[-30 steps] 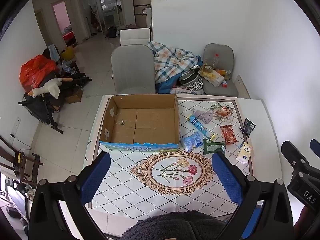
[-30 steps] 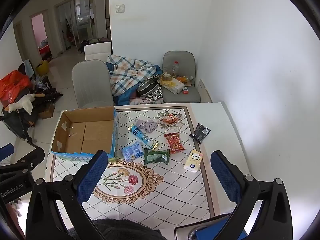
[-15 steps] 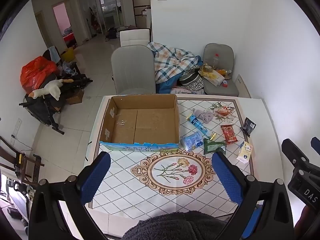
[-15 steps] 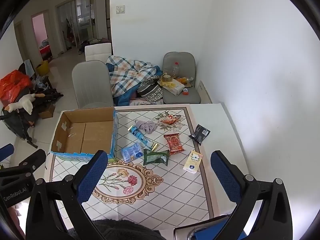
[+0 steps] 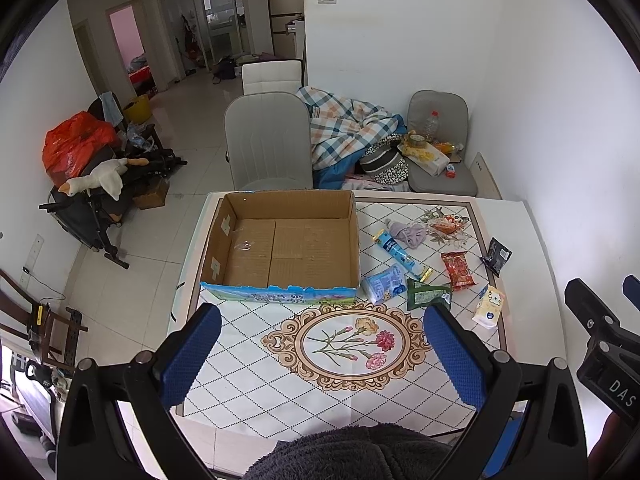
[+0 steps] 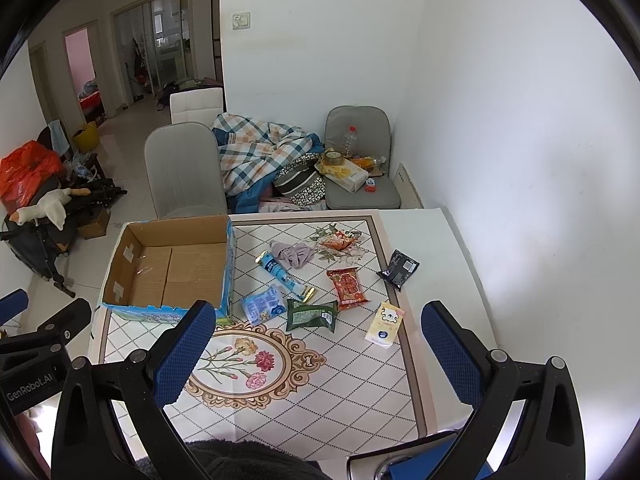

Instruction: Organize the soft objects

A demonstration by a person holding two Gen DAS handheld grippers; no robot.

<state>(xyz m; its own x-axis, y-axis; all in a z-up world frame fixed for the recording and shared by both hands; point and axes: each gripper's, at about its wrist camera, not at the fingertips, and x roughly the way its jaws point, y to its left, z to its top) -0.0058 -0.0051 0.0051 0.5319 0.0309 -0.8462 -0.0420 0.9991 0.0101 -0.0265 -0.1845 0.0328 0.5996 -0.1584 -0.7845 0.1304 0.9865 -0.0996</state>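
Brown corrugated cardboard box [image 5: 280,244], open-topped with a blue printed front wall, sits at the table's far-left part, nothing inside it. White table [image 5: 520,240] carries a diamond-pattern cloth with a floral medallion [image 5: 348,344] near the front edge.

Right of the box, left to right: light-blue crinkled pouch [image 5: 385,283] just beside the box's front-right corner; blue tube-shaped packet with gold end [image 5: 400,254] lying diagonally; lilac crumpled cloth [image 5: 410,234] touching the tube's far end; dark-green flat snack packet [image 5: 428,295]; orange snack bag [image 5: 448,224] toward the far edge; red snack packet [image 5: 459,270]; pale-yellow tissue pack [image 5: 489,306] near the right edge; black small sachet [image 5: 497,255] furthest right.

Left gripper [image 5: 322,354]: blue-padded jaws spread wide, holding nothing, hovering over the front edge. Right gripper [image 6: 314,350]: same, jaws wide apart, holding nothing, above the front-right part of the table. All 8 items lie on the cloth, outside the box.
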